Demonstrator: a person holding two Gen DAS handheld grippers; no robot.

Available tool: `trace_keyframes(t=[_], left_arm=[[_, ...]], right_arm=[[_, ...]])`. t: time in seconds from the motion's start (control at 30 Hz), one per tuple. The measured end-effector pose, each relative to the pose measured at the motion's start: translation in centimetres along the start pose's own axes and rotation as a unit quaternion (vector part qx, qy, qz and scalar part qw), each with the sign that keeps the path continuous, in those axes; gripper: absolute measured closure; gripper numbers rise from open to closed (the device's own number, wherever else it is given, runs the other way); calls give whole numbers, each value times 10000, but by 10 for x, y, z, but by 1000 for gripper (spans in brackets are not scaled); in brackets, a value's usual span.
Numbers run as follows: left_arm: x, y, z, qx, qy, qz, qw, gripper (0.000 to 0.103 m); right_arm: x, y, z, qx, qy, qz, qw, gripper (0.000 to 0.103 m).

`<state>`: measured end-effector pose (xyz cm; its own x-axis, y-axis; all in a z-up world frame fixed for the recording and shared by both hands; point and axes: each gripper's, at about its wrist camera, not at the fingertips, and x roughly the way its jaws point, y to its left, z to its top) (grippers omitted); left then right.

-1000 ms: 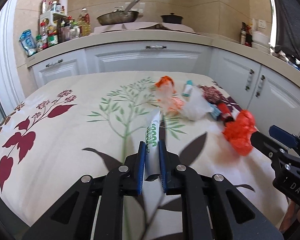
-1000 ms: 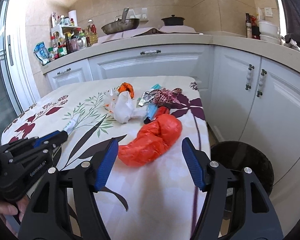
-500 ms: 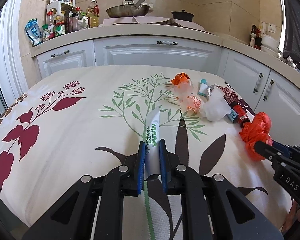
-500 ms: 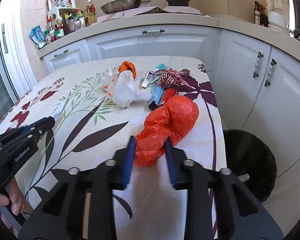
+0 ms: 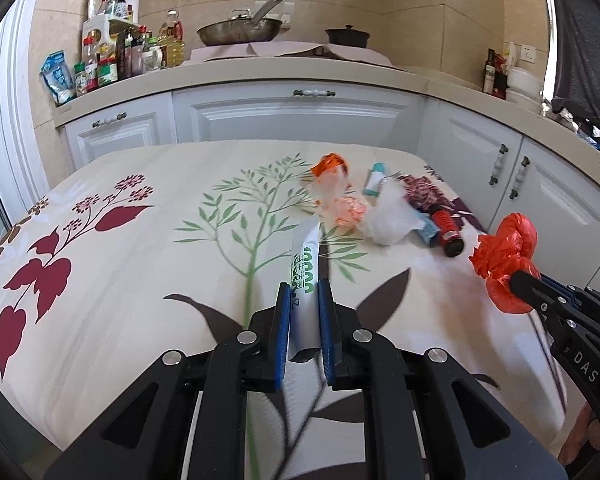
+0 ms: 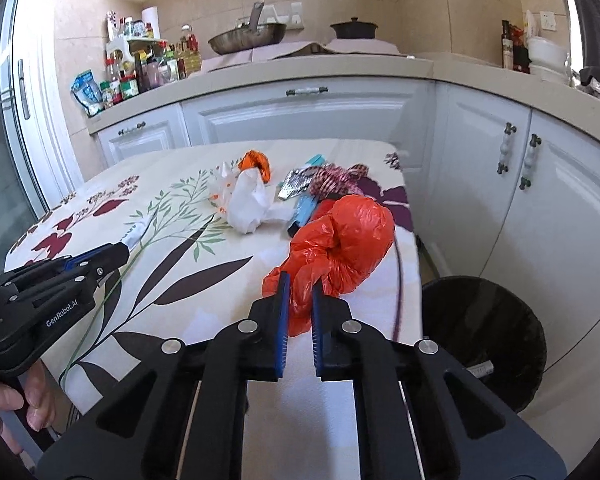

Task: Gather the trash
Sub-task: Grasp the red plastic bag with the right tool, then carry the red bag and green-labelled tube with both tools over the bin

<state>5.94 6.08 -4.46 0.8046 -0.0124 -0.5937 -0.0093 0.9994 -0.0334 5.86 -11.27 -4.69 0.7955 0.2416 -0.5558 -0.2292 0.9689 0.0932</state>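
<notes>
Right gripper (image 6: 298,308): a second ago its fingers were spread wide on either side of the red plastic bag (image 6: 340,240); now they're clenched on the bag's near tail. Bag is bunched between the blue pads, the rest bulging out ahead of the fingers over the right edge of the tabletop (image 6: 204,280). From the left wrist view the bag (image 5: 504,258) sits on the tip of the right gripper (image 5: 518,280), pulled in from where it lay next to the red bottle (image 5: 446,226).

Left gripper (image 5: 304,308): no change, fingers still clamped on the white tube with green print (image 5: 306,264), tube sticking out forward and up above the tabletop (image 5: 140,280). In the right view the tube (image 6: 134,232) pokes out of the left gripper (image 6: 120,250), with a hand (image 6: 16,408) on the handle at lower left.

Rest of the trash has not moved, clustered at the far right of the tabletop:
- crumpled white bag (image 6: 248,204)
- orange wrapper (image 6: 256,162)
- silver foil wrapper (image 6: 296,184)
- checkered wrapper (image 6: 336,178)
- teal pack (image 6: 306,204)

Black bin (image 6: 484,340) on the floor just right of the tabletop, below and right of the held bag.
</notes>
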Motion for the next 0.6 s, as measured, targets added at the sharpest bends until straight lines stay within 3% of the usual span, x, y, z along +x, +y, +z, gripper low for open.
trace_keyframes(t=[0.6], left_arm=[[-12,-100,4,614,-225,-761,9950,88]], right_arm=[[-41,-80,-17,446,-335,-721,9958,94]])
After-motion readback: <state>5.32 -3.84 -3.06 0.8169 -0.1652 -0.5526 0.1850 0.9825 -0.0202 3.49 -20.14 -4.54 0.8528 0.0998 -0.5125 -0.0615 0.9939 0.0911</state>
